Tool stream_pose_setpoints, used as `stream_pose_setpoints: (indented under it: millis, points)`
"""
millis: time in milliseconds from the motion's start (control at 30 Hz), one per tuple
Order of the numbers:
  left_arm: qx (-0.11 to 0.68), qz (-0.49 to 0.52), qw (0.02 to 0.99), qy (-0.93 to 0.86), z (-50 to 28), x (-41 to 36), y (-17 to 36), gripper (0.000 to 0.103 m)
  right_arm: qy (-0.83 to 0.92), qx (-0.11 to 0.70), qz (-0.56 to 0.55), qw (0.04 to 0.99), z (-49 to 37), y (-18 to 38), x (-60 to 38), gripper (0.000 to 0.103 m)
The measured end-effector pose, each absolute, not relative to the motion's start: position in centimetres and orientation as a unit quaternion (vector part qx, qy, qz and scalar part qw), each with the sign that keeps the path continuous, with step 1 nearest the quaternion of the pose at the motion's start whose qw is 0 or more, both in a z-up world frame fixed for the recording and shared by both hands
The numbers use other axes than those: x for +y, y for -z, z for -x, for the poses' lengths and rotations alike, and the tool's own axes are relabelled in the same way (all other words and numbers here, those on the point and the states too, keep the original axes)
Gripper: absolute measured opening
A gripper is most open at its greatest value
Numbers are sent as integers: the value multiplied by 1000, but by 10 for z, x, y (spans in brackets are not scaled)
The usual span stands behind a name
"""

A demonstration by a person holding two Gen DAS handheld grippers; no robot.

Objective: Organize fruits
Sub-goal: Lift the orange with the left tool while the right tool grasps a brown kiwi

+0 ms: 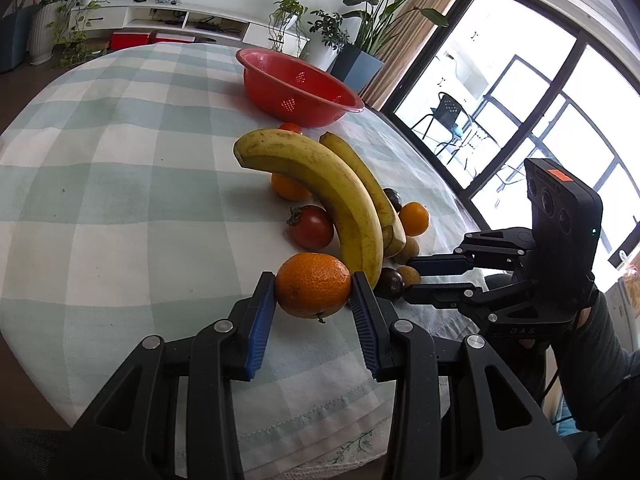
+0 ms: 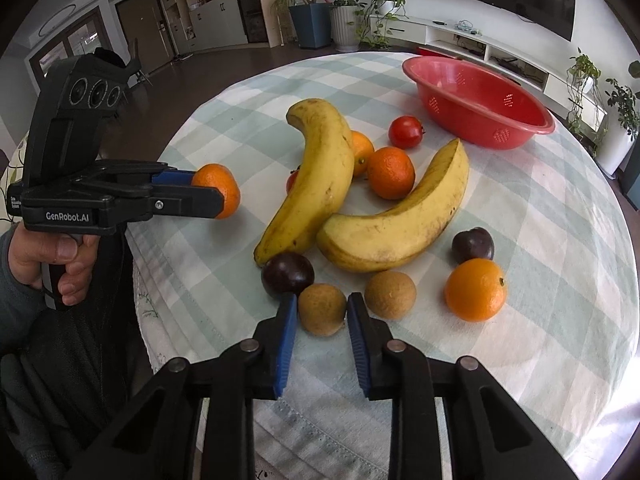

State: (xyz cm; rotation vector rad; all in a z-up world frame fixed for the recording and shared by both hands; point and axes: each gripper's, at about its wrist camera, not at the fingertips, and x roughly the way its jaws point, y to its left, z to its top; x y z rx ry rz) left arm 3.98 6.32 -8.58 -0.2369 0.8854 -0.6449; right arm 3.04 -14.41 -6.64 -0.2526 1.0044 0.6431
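the left gripper [image 1: 313, 292] is clamping a mandarin [image 1: 313, 290] between its blue pads, close to the near edge of the surface [image 1: 120, 160]; in the right wrist view the same gripper [image 2: 218, 194] is lying roughly level, with the person's left hand [image 2: 56, 264] wrapped around its handle, fingers curled under and thumb on top. the mandarin [image 2: 219, 188] is sitting at the tip of that gripper, apart from the other fruit.

toward the middle of the surface two bananas [image 2: 312, 176] are lying side by side, curved, their near ends touching. tucked around them are a red tomato [image 2: 406, 132], two more mandarins [image 2: 390, 172] and a second tomato half hidden behind the larger banana. a red colander basket [image 2: 476, 108] is standing empty near the far edge.

the right gripper [image 2: 322, 312] is pointing steeply down at the near edge, its jaws closing snugly on a small brown round fruit [image 2: 322, 308], both pads touching its sides. a dark plum [image 2: 287, 274] is touching the left pad, and a second brown fruit [image 2: 390, 294] is lying just beside the right one. further right, another orange [image 2: 476, 289] and a second plum [image 2: 473, 243] are lying near each other. in the left wrist view the right gripper [image 1: 416, 278] is reaching in from the right edge, a dark sleeve [image 1: 600, 360] behind it.
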Motion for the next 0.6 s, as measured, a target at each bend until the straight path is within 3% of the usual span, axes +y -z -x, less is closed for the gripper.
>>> stream_pose_setpoints:
  millis: [600]
  points:
    - [423,102,847,304,-42,62,89,36,-300,475,139,815,-28,69,-141,28]
